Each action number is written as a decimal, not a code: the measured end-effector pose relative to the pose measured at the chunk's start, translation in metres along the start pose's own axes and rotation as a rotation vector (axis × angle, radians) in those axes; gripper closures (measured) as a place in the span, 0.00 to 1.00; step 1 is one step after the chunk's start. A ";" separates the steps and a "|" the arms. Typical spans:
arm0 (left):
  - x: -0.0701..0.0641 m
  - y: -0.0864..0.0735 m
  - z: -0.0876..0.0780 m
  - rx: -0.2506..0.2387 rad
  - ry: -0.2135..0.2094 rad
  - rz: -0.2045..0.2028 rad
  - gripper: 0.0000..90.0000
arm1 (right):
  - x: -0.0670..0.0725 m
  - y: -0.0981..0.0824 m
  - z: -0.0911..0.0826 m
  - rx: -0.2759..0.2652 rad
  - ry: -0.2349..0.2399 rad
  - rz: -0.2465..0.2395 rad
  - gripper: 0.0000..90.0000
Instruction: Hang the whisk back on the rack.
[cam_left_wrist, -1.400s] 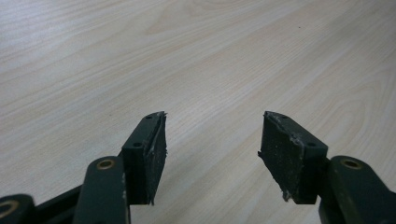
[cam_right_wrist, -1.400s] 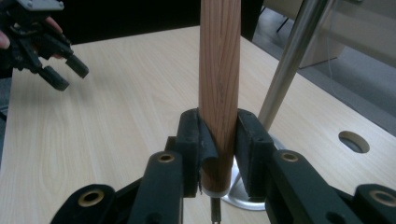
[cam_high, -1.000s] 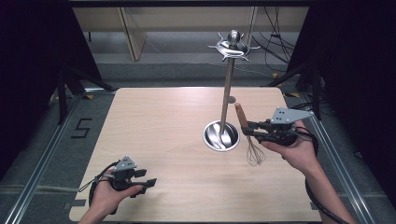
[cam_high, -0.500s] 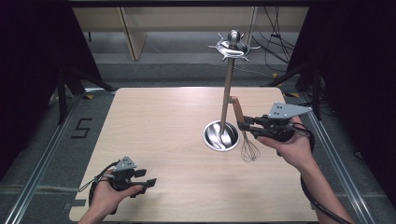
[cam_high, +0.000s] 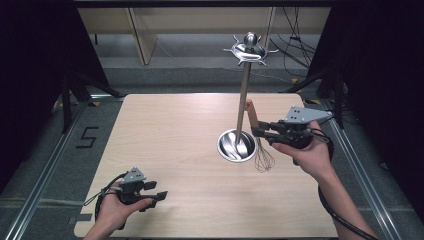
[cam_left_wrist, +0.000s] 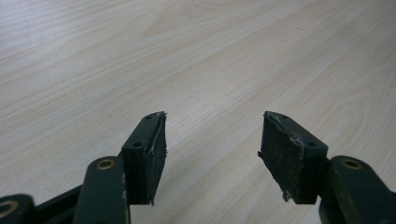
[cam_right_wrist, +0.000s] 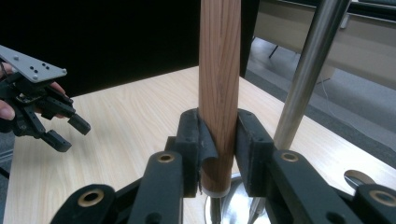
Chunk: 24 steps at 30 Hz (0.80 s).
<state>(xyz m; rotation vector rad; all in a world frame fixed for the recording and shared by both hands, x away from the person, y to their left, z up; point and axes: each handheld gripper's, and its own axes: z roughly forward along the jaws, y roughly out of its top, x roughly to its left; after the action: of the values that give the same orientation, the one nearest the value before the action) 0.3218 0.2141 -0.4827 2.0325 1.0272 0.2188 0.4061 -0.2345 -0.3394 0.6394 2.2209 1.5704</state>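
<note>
A whisk with a wooden handle (cam_high: 253, 114) (cam_right_wrist: 219, 88) and a wire head (cam_high: 264, 159) hangs upright in the air, just right of a metal utensil stand. My right gripper (cam_high: 258, 132) (cam_right_wrist: 218, 149) is shut on the handle's lower part. The stand has a round steel base (cam_high: 227, 148), a thin pole (cam_high: 243, 97) (cam_right_wrist: 309, 70) and a ring of hooks on top (cam_high: 249, 50). My left gripper (cam_high: 151, 193) (cam_left_wrist: 212, 151) is open with nothing between its jaws, held low over the table's front left; it also shows as the far gripper (cam_right_wrist: 55, 125).
The wooden table (cam_high: 165, 130) has metal rails along its left and right sides. Dark curtains stand on both sides, and cables lie on the floor behind. A "5" mark (cam_high: 86, 136) is on the floor at the left.
My right gripper has carried the whisk up and a little left, closer to the stand's pole. The left gripper has not moved.
</note>
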 end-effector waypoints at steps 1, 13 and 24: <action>0.001 0.000 -0.001 0.005 0.000 0.013 0.44 | 0.000 0.000 0.000 0.000 0.001 0.007 0.82; 0.001 0.000 -0.001 0.001 -0.002 0.014 0.44 | 0.000 0.007 0.003 -0.001 0.008 0.007 0.82; 0.000 0.001 -0.001 0.006 0.009 0.014 0.44 | 0.001 0.011 0.005 -0.011 0.010 0.029 0.82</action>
<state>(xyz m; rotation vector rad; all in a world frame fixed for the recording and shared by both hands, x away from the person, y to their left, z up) 0.3215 0.2148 -0.4815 2.0465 1.0199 0.2326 0.4098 -0.2271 -0.3309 0.6657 2.2177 1.6023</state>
